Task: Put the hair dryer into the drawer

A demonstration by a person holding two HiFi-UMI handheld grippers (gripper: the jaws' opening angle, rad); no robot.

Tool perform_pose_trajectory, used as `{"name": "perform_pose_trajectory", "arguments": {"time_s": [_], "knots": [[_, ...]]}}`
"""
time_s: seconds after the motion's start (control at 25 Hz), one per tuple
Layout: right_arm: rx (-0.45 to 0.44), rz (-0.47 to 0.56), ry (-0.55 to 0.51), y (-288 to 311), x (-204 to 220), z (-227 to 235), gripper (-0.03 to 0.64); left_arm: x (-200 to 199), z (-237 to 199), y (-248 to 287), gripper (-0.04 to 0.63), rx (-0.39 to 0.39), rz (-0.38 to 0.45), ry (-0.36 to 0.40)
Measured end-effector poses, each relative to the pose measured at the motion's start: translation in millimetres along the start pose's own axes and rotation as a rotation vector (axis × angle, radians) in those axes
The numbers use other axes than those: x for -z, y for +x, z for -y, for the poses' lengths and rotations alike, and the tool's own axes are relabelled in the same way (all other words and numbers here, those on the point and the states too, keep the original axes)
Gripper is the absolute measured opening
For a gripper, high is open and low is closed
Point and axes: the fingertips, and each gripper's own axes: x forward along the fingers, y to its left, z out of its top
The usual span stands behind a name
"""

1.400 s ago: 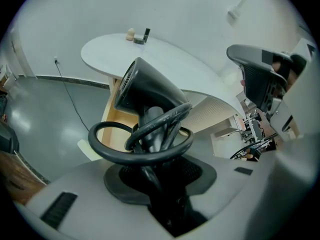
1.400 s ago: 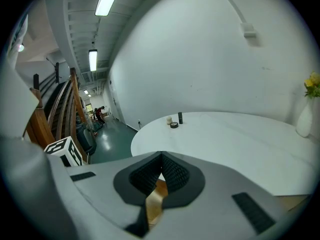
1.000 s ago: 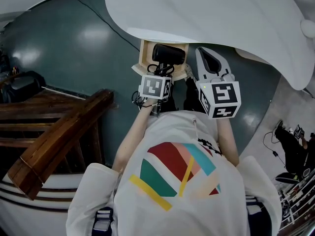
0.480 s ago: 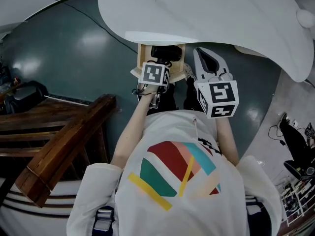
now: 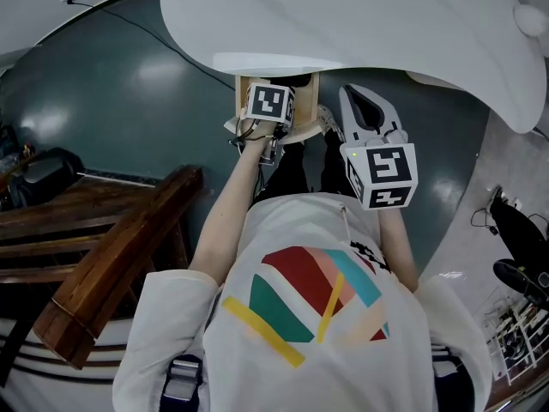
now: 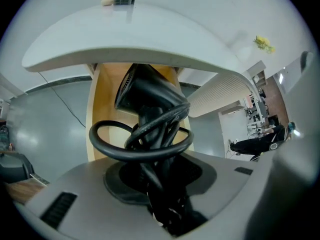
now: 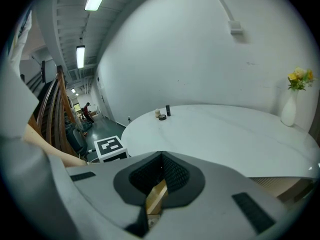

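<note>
Left gripper (image 6: 157,184), jaws clamped on the hair dryer (image 6: 150,96), hangs over the open drawer (image 6: 107,99). Tuck that looped cord (image 6: 140,146) inside before letting go. Right gripper (image 5: 352,101) idles, jaws together.

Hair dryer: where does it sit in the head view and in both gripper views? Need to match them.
Left gripper view: black hair dryer at centre, held by the left gripper, cord looped, light wooden drawer behind it.
Head view: top centre, a dark sliver in the drawer, mostly hidden by that gripper's marker cube.
Right gripper view: not in it.
Shared landmark: the white round tabletop.
</note>
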Motion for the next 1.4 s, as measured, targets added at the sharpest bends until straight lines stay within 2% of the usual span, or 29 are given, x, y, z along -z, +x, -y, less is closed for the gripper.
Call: {"name": "perform_pose_trajectory", "arguments": {"time_s": [0.2,0.44,0.6,0.88,1.0,1.2,1.4], "knots": [[0.015,-0.023,0.005,-1.2,9.6,3.1,0.009,-19.4,-8.1,5.4,0.155,-0.046,0.086,0.053],[0.041,-0.057,-0.002,-1.0,24.2,5.8,0.010,-31.0,-10.2,18.2,0.155,-0.035,0.206,0.071],[0.049,-0.075,-0.006,0.6,31.7,9.7,0.010,-39.2,-15.4,29.5,0.155,-0.055,0.273,0.096],[0.038,-0.110,0.005,0.0,53.5,-8.7,0.010,-44.5,-32.4,47.0,0.155,-0.047,0.315,0.022],[0.030,-0.123,-0.008,-1.1,62.8,-21.6,0.010,-50.7,-42.8,50.1,0.155,-0.060,0.357,0.022],[0.002,-0.136,-0.021,7.6,70.3,-16.8,0.010,-65.5,-39.6,62.2,0.155,-0.035,0.401,-0.020],[-0.011,-0.131,-0.022,20.5,73.5,-18.6,0.010,-69.9,-46.9,73.3,0.155,-0.049,0.430,-0.028]]}}
